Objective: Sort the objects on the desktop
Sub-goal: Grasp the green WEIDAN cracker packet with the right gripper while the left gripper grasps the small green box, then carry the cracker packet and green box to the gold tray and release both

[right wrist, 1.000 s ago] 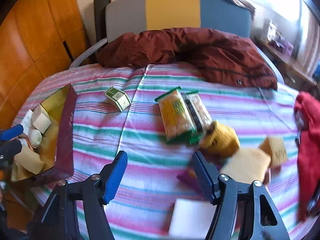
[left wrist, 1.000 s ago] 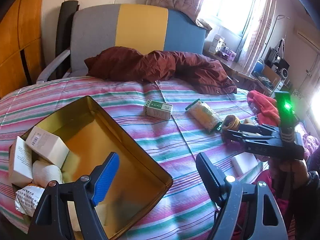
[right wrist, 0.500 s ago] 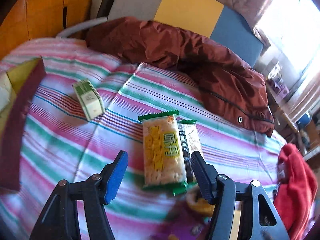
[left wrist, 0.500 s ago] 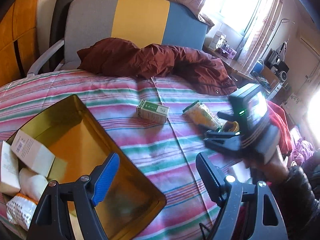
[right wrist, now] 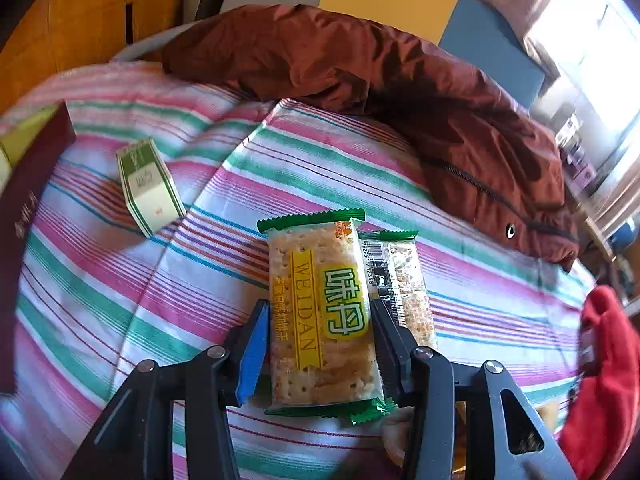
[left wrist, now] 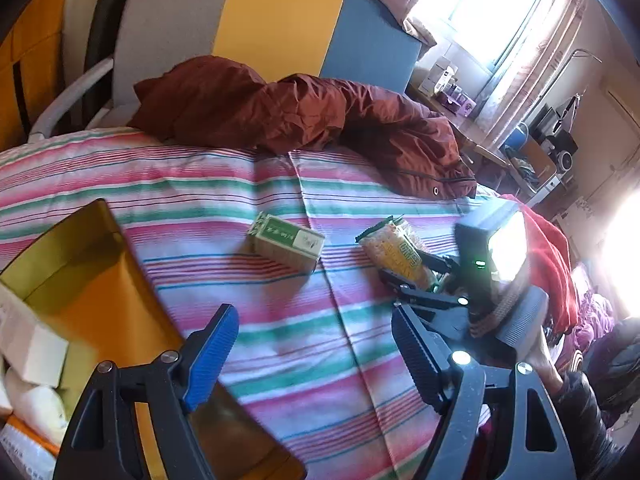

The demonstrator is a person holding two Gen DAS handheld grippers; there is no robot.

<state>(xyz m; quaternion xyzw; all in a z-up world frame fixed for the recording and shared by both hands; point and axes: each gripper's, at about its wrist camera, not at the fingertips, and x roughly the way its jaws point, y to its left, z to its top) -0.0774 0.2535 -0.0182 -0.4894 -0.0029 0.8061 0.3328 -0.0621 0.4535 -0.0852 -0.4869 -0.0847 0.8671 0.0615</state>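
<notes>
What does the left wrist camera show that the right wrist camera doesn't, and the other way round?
Only the left wrist view shows the open inside of the gold tin with white boxes in it, the left claw open over the striped cloth, and the right claw seen from outside.

Only the right wrist view shows the WEIDAN cracker pack's printed face and a second pack tucked beside it.

Both show the green-and-white box, the maroon jacket and the cracker pack.
</notes>
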